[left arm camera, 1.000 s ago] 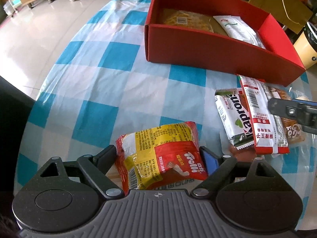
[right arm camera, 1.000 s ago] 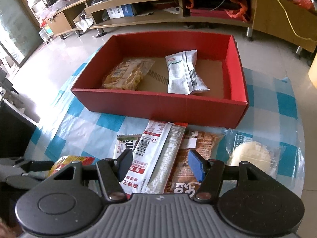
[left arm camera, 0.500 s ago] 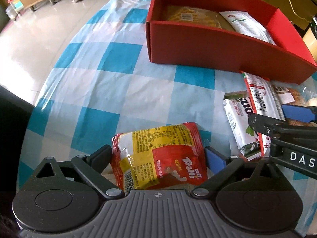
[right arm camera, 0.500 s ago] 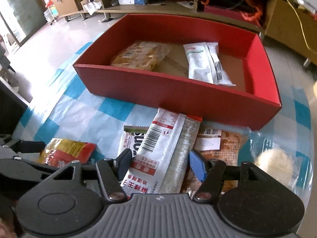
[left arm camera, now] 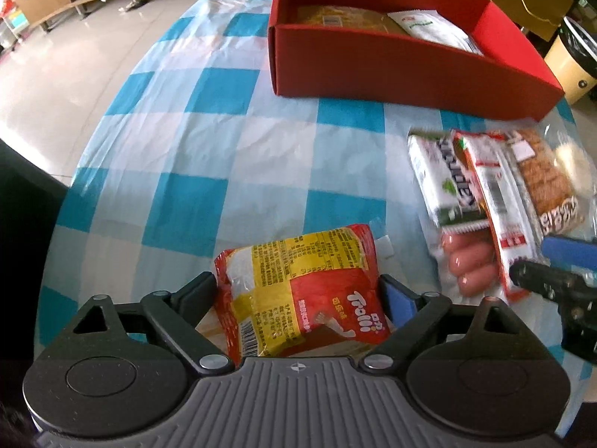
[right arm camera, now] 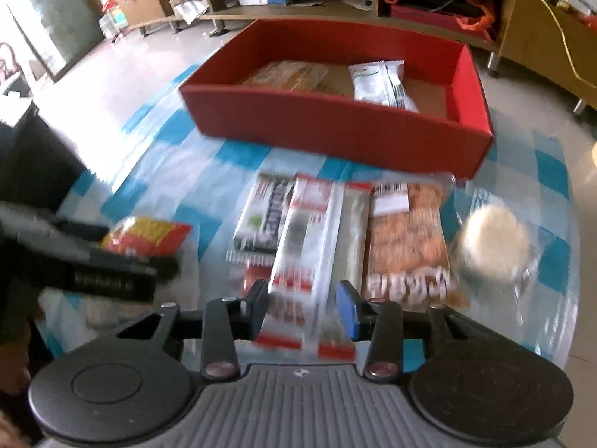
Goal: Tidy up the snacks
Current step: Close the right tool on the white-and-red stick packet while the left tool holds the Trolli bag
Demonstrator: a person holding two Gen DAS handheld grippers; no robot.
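Note:
A red and yellow Trolli bag point(left arm camera: 302, 291) sits between my left gripper's point(left arm camera: 298, 285) fingers. The jaws are closing and both pads touch the bag's side edges. A long red-and-white packet point(right arm camera: 309, 254) lies on top of a snack pile, and my right gripper point(right arm camera: 302, 310) is shut on its near end. That packet point(left arm camera: 496, 201) also shows at the right in the left wrist view. The red box point(right arm camera: 335, 127) stands behind the pile and holds a golden biscuit pack point(right arm camera: 287, 74) and a white packet point(right arm camera: 380, 82).
Around the gripped packet lie a green-and-white wafer bar point(right arm camera: 268, 216), a brown cracker bag point(right arm camera: 406, 235), a round white cake in clear wrap point(right arm camera: 492, 250) and pink sausages point(left arm camera: 470, 265). The checkered tablecloth point(left arm camera: 231, 112) ends at the left over bare floor. Shelves stand behind the box.
My right gripper's jaws have closed onto the red-and-white packet, and its view has swung, now blurred. The Trolli bag has stayed between my left fingers while the tablecloth slid slightly beneath.

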